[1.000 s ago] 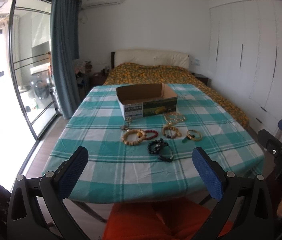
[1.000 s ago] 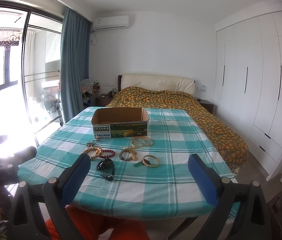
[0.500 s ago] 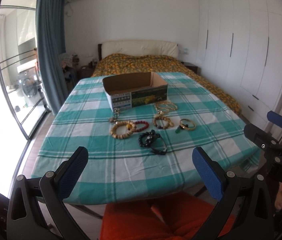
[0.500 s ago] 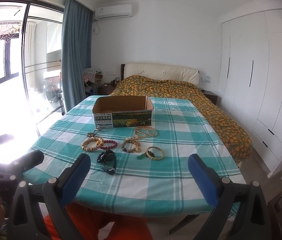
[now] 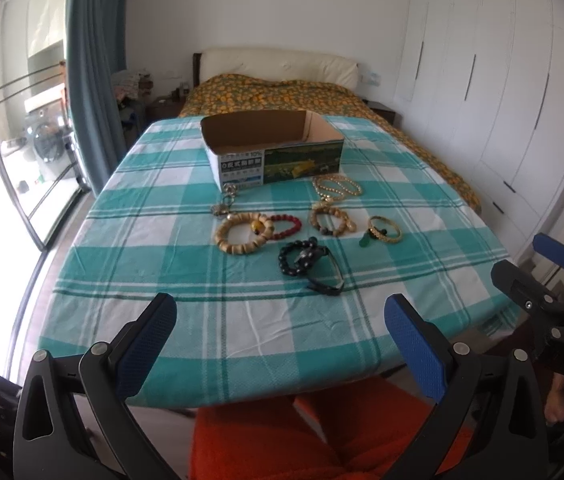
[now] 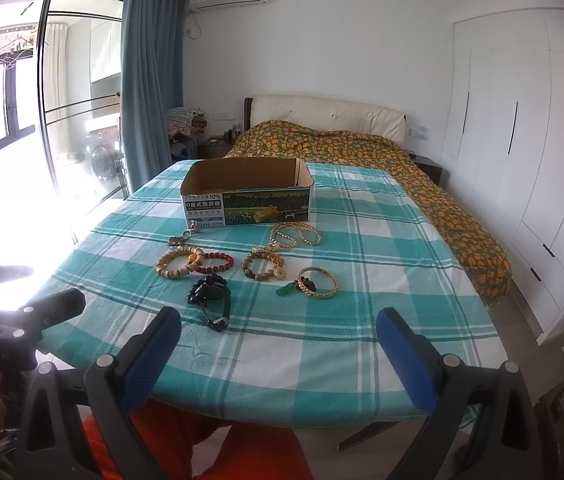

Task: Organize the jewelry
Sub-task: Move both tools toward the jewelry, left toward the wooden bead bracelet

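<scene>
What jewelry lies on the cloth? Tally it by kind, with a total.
Bead bracelets: 4 (wooden, red, brown, black)
Gold bead strand: 1
Gold bangle: 1
Black strap: 1
Keychain: 1
Total: 8

The box (image 5: 271, 148) shows only its inner back wall and part of its floor; the near wall blocks the rest. At twelve o'clock the bed (image 6: 346, 148) disappears behind the box and the tabletop (image 5: 241, 320). The small metal piece (image 5: 226, 202) at the box's near left corner is too tiny to identify. The green bit (image 6: 286, 290) against the gold bangle (image 6: 318, 278) is unreadable too. At six o'clock the orange fabric (image 5: 322, 432) runs off the bottom edge. The left tongs (image 6: 21, 324), at nine o'clock in the right view, are cut by the frame and washed out by window glare.
</scene>
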A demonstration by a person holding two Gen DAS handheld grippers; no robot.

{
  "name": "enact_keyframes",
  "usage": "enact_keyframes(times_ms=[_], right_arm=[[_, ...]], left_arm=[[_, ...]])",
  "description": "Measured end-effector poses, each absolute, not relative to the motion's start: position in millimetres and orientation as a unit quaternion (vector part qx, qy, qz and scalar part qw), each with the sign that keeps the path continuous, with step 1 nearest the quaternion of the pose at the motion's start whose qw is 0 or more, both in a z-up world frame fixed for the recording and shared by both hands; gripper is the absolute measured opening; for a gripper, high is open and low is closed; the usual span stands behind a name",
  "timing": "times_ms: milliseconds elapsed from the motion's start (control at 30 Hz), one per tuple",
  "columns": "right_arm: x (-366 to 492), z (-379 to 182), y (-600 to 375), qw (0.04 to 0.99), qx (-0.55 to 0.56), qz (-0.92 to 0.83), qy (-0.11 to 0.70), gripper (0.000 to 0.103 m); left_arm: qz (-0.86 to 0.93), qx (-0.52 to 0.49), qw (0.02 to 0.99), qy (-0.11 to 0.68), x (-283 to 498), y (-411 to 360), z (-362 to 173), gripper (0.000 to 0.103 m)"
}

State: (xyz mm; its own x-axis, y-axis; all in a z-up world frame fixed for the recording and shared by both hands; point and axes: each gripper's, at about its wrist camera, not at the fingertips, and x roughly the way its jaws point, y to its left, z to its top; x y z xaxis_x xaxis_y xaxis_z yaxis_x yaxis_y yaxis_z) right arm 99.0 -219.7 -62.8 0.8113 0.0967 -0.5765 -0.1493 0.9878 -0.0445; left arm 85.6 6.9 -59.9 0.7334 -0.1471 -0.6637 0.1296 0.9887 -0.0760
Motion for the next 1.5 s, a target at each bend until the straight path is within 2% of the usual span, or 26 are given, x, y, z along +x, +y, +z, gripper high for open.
enact_keyframes(times_ms=[433, 933, 1200, 1500], right_arm=[[128.6, -81.9, -220.9, 0.938, -0.038, 0.082, 0.335, 0.1], [174.7, -112.3, -238.0, 0.92, -0.007, 0.086, 0.383, 0.1], [229.6, -125.8, -267.6, 0.919, 0.003, 0.076, 0.387, 0.1], [297.5, -150.9, -285.0, 0.894, 0.047, 0.116, 0.43, 0.1]], left_arm=[[-0.026, -0.037, 0.906, 0.421, 132.7, 29.5, -89.9, 0.103], [-0.019, -0.011, 0.897, 0.442, 169.7, 29.1, -112.2, 0.103], [-0.002, -0.054, 0.885, 0.463, 219.7, 59.8, -128.3, 0.103], [0.013, -0.08, 0.865, 0.496, 272.2, 79.8, -153.2, 0.102]])
